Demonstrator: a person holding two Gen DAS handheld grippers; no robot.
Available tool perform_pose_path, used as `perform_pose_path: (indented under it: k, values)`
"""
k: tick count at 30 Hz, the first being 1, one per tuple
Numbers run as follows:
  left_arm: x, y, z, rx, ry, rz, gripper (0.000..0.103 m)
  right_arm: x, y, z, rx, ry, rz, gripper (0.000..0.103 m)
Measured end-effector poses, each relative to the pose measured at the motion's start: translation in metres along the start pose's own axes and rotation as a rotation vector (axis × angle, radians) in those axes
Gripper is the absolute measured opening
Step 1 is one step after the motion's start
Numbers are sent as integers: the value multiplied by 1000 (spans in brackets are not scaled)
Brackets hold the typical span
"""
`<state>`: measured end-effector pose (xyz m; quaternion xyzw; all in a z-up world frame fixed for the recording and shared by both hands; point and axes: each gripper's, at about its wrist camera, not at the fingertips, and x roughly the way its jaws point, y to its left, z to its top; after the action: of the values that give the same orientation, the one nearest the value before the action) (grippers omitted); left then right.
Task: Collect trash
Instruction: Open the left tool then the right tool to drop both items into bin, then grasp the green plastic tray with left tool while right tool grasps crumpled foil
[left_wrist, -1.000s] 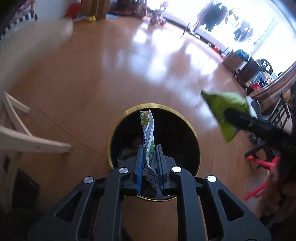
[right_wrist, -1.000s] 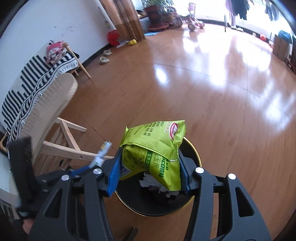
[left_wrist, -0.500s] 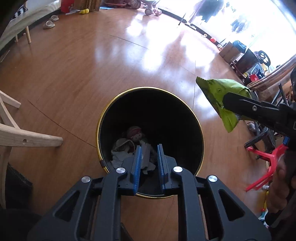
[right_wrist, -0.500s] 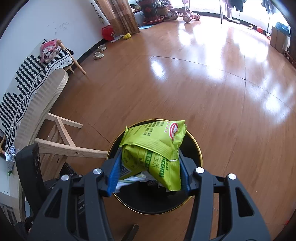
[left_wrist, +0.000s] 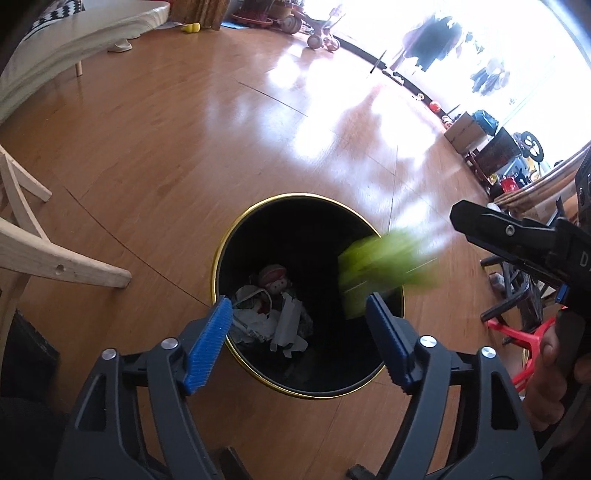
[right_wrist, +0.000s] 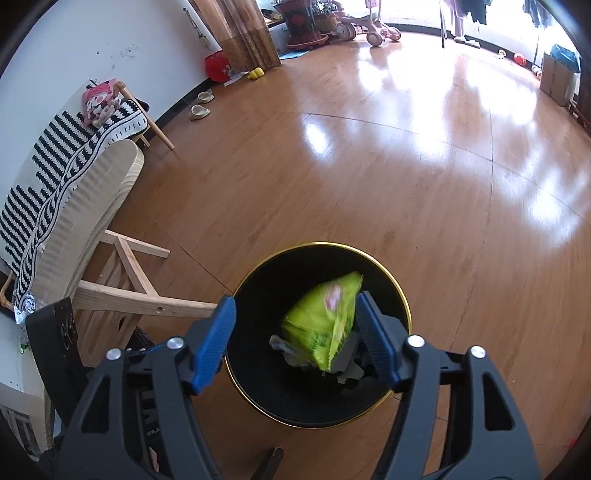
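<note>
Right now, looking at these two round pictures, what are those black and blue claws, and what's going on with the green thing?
Those claws are two hand-held grippers, one in each of a person's hands, with a wide-angle camera riding on each. One picture looks along the left gripper, the other along the right gripper. Both stand open over a black trash bin with a gold rim on the wood floor. The blurred green snack bag is loose, dropping into the bin. Crumpled wrappers lie at the bottom.
</note>
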<state>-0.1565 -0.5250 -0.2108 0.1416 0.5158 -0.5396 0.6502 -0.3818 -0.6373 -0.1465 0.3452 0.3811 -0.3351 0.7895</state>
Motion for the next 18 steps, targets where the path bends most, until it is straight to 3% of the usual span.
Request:
perform_pose_path:
  k: [6,9,13,18]
  values:
    - [-12,3,-3,-26,-29,7,80,-10,16,2,-28,-17,10,75]
    - [-37,9,-1,-59,-78,-11,80,-16,34,4,-69,-25,28,78]
    - [-94,29,-4,-67,-129,92,81,-27,75,11,-140,-53,76,79]
    - [-190,95,-29,-198,-222,213,84,-24,156,9,-239,-44,190,79]
